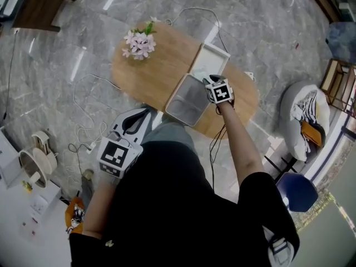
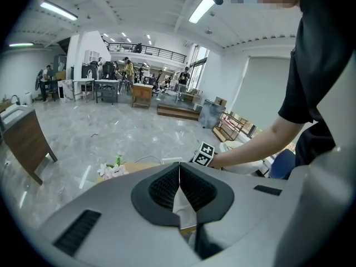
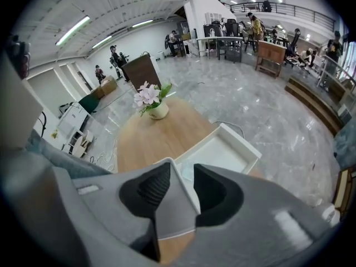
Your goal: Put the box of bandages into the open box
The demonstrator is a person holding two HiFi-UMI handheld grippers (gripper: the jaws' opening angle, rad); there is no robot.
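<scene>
The box of bandages is hard to pick out; only a faint pale patch (image 3: 187, 172) shows in the near corner of the open box's white half (image 3: 222, 152), and I can't tell if that's it. The open box (image 1: 188, 98) lies at the centre of the oval wooden tabletop (image 1: 150, 74). The right gripper (image 1: 213, 79) hangs over the box, jaws spread, grasping nothing. Flowers (image 1: 139, 42) sit at the upper left of the tabletop. The left gripper (image 1: 146, 111) hangs at the tabletop's near edge, clenched, empty.
</scene>
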